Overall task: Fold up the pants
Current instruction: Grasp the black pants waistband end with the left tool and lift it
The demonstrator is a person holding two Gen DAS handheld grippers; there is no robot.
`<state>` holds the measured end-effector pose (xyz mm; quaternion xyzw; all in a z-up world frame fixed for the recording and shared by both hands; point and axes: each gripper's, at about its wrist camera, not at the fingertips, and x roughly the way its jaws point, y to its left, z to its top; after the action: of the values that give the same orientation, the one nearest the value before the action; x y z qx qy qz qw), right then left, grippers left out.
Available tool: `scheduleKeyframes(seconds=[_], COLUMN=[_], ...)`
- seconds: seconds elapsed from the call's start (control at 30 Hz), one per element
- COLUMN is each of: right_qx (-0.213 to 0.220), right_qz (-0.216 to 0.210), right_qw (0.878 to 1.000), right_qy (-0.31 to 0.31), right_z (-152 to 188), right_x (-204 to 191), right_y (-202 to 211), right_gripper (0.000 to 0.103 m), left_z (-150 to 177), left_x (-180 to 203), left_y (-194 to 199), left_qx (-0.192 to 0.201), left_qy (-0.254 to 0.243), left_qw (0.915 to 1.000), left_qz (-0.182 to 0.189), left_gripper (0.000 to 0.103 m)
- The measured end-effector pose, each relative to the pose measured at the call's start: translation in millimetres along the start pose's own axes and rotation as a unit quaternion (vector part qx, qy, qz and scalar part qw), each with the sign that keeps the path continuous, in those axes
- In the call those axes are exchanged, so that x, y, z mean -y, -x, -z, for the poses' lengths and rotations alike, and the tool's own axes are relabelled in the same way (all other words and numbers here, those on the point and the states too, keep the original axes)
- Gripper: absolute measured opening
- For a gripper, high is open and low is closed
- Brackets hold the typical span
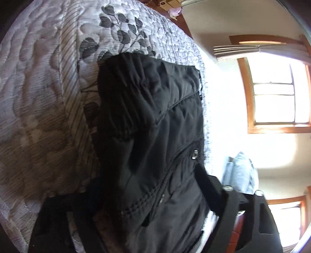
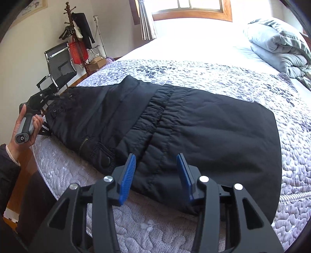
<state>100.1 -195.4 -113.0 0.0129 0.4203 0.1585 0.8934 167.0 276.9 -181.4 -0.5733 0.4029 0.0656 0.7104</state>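
Note:
Black pants [image 2: 175, 120] lie folded over on the quilted bed [image 2: 213, 77], waistband near the middle. My right gripper [image 2: 157, 161] is open, its blue pads [image 2: 128, 175] apart just above the pants' near edge. My left gripper [image 2: 48, 97] is at the pants' far left end, held by a hand, with fabric bunched at its fingers. In the left wrist view the pants [image 1: 155, 126] fill the middle and the black fingers [image 1: 208, 181] stand wide apart on either side of the cloth; whether they pinch it is unclear.
A folded grey-blue blanket [image 2: 279, 44] lies at the bed's far right. A black mesh chair [image 2: 60, 66] and a coat rack [image 2: 75, 39] stand left of the bed. A window [image 2: 190, 9] is behind the bed.

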Motion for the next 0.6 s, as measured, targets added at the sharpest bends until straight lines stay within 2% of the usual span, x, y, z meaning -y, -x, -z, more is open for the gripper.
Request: scheduleKeyframes(seconds=[0.07,0.13,0.23,0.43,0.5,0.6], right_qx=[-0.001,-0.005,-0.007,-0.005,-0.004,0.001], right_qz=[0.001,0.001,0.002,0.004,0.006,0.01], right_qw=[1.0,1.0,1.0,1.0,1.0,1.0], right_qy=[-0.003,-0.004,-0.005,-0.014,-0.017,-0.021], right_z=[0.6,1.2,2.5,4.6,5.2,5.7], right_x=[2.2,3.7,4.3,8.4,10.9,16.0], right_y=[-0.7,-2.3,-3.5,-2.2,-0.8,3.7], right_gripper=[0.047,0.047,0.047,0.048,0.048,0.048], left_z=[0.0,-1.5,0.9,4.3,8.2,24.6], left_x=[6.5,12.2,20.5,58.9,79.3,115.8], left_y=[-4.5,-7.7,-0.8,7.3,9.7,16.8], left_qx=[0.004,0.006,0.007,0.038,0.054,0.079], left_qy=[-0.017,-0.026,-0.044,-0.093,-0.126,-0.201], left_qw=[0.9997,0.9995,0.999,0.9949,0.9905,0.9764], left_qz=[-0.019,-0.015,-0.002,0.0,0.004,0.011], left_gripper=[0.055,0.039,0.022,0.016,0.015,0.015])
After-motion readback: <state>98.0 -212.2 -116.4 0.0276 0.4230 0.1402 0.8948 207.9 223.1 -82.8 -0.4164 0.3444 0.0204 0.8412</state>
